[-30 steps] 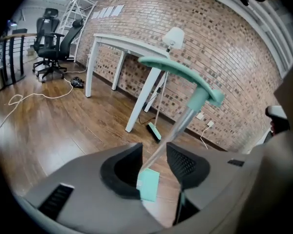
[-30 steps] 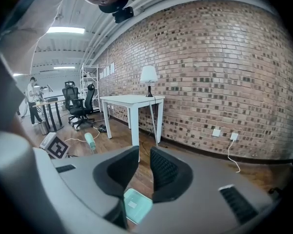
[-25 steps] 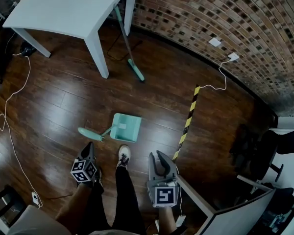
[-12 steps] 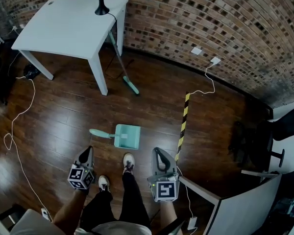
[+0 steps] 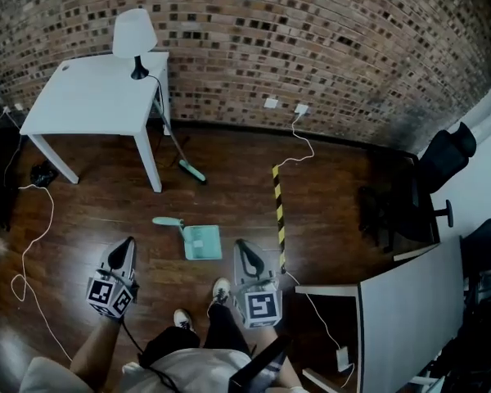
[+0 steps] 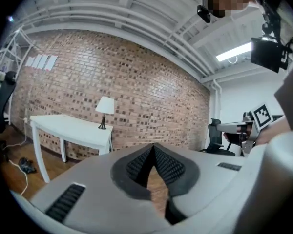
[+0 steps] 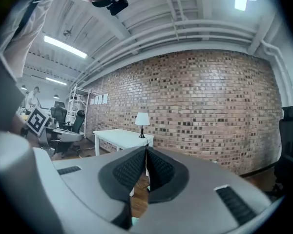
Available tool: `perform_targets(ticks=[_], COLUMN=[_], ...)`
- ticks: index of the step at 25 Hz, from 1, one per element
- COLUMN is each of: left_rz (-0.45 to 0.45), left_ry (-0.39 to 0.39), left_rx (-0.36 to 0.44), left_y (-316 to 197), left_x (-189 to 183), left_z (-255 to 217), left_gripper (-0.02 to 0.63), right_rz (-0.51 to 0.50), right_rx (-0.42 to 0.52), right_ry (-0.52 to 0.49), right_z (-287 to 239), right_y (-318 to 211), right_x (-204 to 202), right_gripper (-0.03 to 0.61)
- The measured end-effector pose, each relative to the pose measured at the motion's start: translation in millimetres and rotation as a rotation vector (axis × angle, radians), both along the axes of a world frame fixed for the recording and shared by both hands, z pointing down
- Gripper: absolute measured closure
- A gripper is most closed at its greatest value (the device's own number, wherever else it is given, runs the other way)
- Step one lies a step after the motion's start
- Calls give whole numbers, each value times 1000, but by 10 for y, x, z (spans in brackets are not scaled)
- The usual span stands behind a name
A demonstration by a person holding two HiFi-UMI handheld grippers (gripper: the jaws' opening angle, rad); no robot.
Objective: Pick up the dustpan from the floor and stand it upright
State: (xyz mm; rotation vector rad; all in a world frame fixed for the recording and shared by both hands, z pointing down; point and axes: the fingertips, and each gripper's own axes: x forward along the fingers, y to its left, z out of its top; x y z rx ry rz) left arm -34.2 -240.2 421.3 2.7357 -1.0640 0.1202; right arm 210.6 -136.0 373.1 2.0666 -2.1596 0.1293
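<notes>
A teal dustpan (image 5: 198, 240) lies flat on the dark wooden floor in the head view, its handle pointing left. My left gripper (image 5: 128, 243) hangs at the lower left of it, shut and empty. To the dustpan's right, my right gripper (image 5: 240, 246) is also shut with nothing in it. Both are held well above the floor and point roughly level at the brick wall (image 6: 136, 87). In the left gripper view the jaws of my left gripper (image 6: 153, 147) meet at the tips. The right gripper view shows my right gripper (image 7: 146, 149) likewise closed. The dustpan itself shows in neither gripper view.
A white table (image 5: 98, 97) with a lamp (image 5: 136, 38) stands at the back left. A teal broom (image 5: 180, 154) leans by the table leg. Yellow-black tape (image 5: 279, 211) and cables (image 5: 29, 236) run across the floor. An office chair (image 5: 438, 166) and a desk edge (image 5: 401, 301) stand at the right.
The head view has lifted, showing the wall and lamp; the dustpan now looks smaller and farther. Both grippers have risen with the person and stay shut.
</notes>
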Motion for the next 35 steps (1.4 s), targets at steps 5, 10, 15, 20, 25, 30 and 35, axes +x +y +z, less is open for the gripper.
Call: perform_targets(ticks=[5, 10, 15, 20, 25, 30, 35], left_rz=[-30, -74, -40, -31, -13, -1, 56], left_ry=[56, 53, -13, 24, 54, 34, -49], left_rx=[39, 94, 163, 138, 127, 128, 166], left_y=[116, 293, 542, 645, 750, 915, 1270], left_x=[-17, 0, 55, 55, -106, -368, -541], left_z=[-578, -899, -1028, -1141, -1223, -1187, -1017], left_gripper=[620, 618, 618, 618, 618, 618, 618], right_rz=[-29, -26, -11, -1, 9, -10, -34], right_rx=[91, 144, 218, 193, 189, 151, 158], right_ry=[15, -1, -27, -65, -69, -73, -124], right_z=[-479, -800, -898, -849, -909, -922, -899], right_y=[287, 416, 574, 684, 762, 905, 1166], right_x=[-111, -45, 56, 70, -74, -395, -738], right_gripper=[588, 591, 591, 591, 591, 591, 591])
